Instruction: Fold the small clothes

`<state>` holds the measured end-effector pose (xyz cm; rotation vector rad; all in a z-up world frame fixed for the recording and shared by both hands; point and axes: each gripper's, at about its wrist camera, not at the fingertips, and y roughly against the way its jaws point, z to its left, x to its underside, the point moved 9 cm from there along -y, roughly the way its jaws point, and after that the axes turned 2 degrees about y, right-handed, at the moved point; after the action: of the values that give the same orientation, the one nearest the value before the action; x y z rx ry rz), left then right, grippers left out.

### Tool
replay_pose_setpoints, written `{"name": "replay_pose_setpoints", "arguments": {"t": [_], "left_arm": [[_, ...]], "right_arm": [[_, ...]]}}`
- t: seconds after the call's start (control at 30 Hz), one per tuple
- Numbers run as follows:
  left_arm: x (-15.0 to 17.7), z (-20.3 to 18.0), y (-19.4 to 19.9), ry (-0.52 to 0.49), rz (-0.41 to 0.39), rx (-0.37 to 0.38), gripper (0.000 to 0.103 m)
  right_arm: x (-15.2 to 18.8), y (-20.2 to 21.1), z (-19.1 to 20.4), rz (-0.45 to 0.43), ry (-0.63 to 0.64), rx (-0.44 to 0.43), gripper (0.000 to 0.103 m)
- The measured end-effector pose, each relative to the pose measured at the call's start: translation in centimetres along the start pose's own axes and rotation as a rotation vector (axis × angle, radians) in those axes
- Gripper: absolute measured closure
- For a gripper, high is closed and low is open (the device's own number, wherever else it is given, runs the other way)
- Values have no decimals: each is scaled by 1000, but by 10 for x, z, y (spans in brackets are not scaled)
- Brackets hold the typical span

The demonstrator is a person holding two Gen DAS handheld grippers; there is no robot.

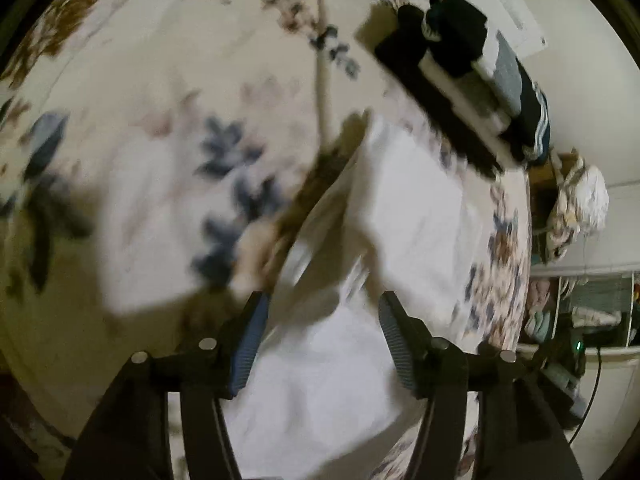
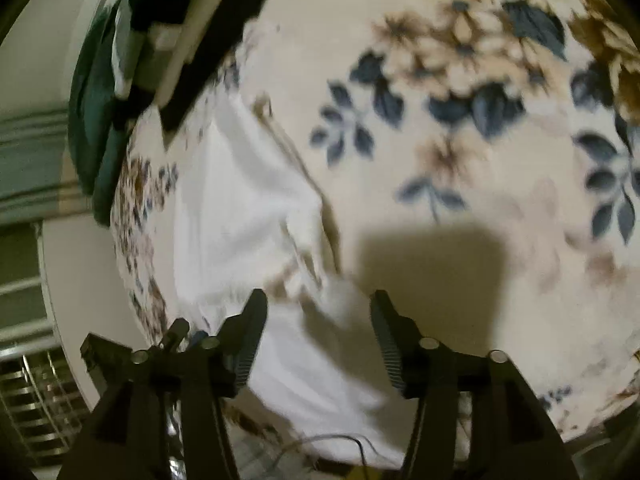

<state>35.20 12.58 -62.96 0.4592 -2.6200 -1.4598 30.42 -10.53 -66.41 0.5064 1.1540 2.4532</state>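
A white garment (image 1: 404, 200) lies partly folded on a floral bedspread (image 1: 140, 120), with one fold raised along its left side. My left gripper (image 1: 322, 304) is open, its jaws spread over the near part of the garment, holding nothing. The same garment shows in the right wrist view (image 2: 236, 200). My right gripper (image 2: 318, 304) is open above the garment's near corner, empty. Both views are blurred.
A stack of folded dark, grey and white clothes (image 1: 472, 68) sits at the bed's far edge, also in the right wrist view (image 2: 160, 36). The bed edge (image 1: 524, 240) drops to shelves with bundled cloth (image 1: 580, 204). A wire rack (image 2: 36, 396) stands beside the bed.
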Motion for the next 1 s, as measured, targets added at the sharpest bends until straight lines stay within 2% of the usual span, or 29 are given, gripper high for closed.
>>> {"name": "replay_pose_setpoints", "arguments": {"t": [0.13, 0.2, 0.27, 0.4, 0.5, 0.53, 0.57, 0.6, 0.63, 0.7, 0.8, 0.93, 1.0], "left_arm": [[55, 35, 6, -70, 98, -67, 48], [82, 54, 4, -76, 144, -107, 48], [109, 70, 1, -60, 191, -105, 48], [149, 88, -9, -40, 221, -131, 48], [164, 86, -12, -34, 187, -129, 50], [168, 82, -12, -43, 166, -130, 64], [173, 79, -12, -55, 151, -133, 100], [176, 79, -13, -60, 150, -151, 103], [179, 77, -12, -56, 138, -158, 102], [182, 71, -2, -46, 96, -146, 102], [187, 67, 13, -25, 70, -119, 103], [191, 64, 26, 21, 69, -70, 103], [191, 67, 26, 11, 68, -85, 103]], "right_arm": [[44, -1, -32, 107, 40, 46, 42], [66, -5, -52, 156, 50, 78, 42], [92, -9, -76, 210, 45, 101, 42], [128, -18, -109, 261, 32, 122, 42], [141, -27, -118, 264, 32, 112, 42], [144, -30, -120, 263, 42, 121, 47], [147, -32, -120, 255, 54, 128, 54], [150, -32, -120, 240, 75, 145, 81], [151, -33, -122, 232, 84, 168, 93], [153, -27, -122, 196, 90, 187, 98], [154, -15, -121, 166, 114, 201, 99], [156, -4, -121, 175, 123, 199, 99], [157, 0, -129, 192, 140, 255, 103]]}}
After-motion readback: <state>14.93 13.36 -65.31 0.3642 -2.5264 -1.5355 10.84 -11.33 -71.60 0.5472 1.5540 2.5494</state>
